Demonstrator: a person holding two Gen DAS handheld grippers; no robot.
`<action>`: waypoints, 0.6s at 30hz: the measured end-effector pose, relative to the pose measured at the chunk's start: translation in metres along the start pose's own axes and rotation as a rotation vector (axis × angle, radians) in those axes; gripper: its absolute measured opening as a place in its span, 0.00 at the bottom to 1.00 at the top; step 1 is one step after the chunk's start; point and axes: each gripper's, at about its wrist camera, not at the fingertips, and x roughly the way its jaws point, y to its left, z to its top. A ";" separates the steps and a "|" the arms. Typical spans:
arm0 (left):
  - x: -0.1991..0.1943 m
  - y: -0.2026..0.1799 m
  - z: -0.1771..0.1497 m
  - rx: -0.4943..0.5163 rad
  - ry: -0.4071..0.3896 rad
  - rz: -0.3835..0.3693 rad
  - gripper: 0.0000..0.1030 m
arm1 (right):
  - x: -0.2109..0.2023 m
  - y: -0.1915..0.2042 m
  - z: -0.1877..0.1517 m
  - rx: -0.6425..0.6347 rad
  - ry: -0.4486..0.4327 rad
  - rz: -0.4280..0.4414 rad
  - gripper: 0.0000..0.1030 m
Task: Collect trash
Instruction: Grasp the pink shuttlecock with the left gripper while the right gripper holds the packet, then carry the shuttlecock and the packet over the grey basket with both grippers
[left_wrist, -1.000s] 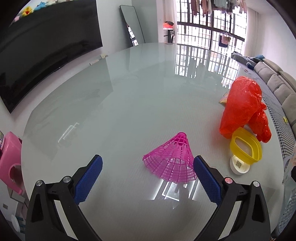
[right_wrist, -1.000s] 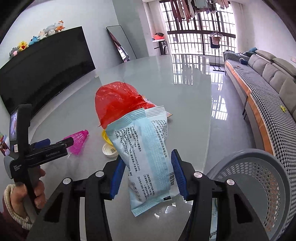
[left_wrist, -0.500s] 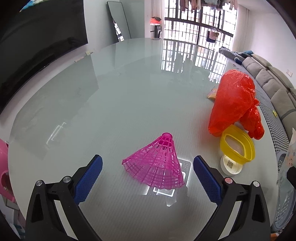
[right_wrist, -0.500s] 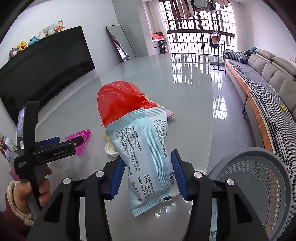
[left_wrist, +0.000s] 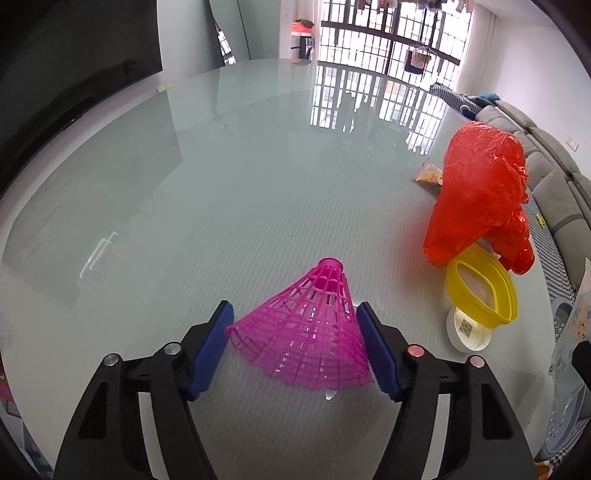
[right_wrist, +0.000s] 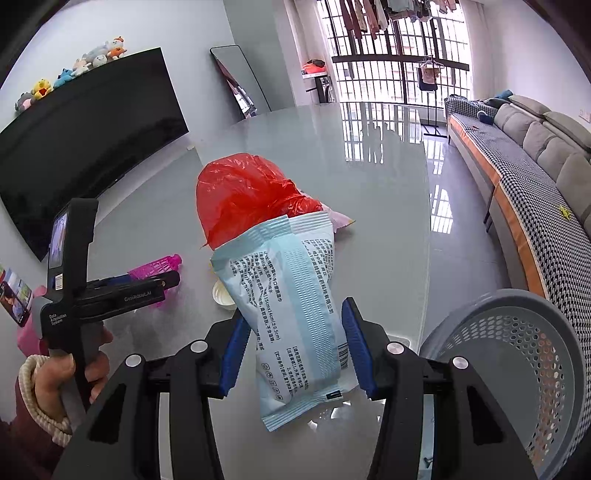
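- Blue ribbed pads on black plastic arms frame both views. The left gripper (left_wrist: 295, 332) has just been closing, and its pads now sit against the two flanks of the pink shuttlecock (left_wrist: 306, 332), pinching its skirt.
- That shuttlecock is an open plastic lattice, cone-shaped, lying on its side on the glass table (left_wrist: 221, 184) with its small round cap pointing away from the gripper.
- The right gripper (right_wrist: 295, 347) is clamped on a pale blue packet (right_wrist: 291, 314) — a flat, crinkled film pouch with printed text and serrated ends, held upright and slightly tilted above the table edge.
- Just right of that packet stands a grey basket (right_wrist: 517, 369), round, its plastic wall pierced with rows of holes; it sits beside the table, lower than the top.
- In the right wrist view a hand (right_wrist: 66, 376) in a ribbed cream cuff grips the handle of the left tool at the left edge.
- Right of the shuttlecock, a little apart from it, lie a white round lid (left_wrist: 469, 330) with a printed code and, overlapping its far side, a yellow plastic ring (left_wrist: 480, 291) bent into an oval.
- Behind the ring a crumpled red plastic bag (left_wrist: 480, 192) stands puffed up and glossy, touching the ring's far rim.
- A small yellowish wrapper (left_wrist: 428, 173) peeks out at the bag's far left side.
- Beyond, the table surface is smooth and mirror-like — it reflects the barred window (left_wrist: 388, 37).
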 end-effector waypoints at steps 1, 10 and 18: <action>-0.001 -0.001 -0.001 0.003 -0.002 -0.005 0.59 | 0.000 0.000 0.000 0.000 0.001 -0.001 0.47; -0.016 -0.004 -0.007 0.023 -0.042 -0.035 0.46 | -0.002 0.005 -0.003 0.000 -0.001 -0.010 0.47; -0.040 -0.002 -0.017 0.029 -0.075 -0.024 0.46 | -0.010 0.009 -0.011 0.007 -0.023 -0.005 0.47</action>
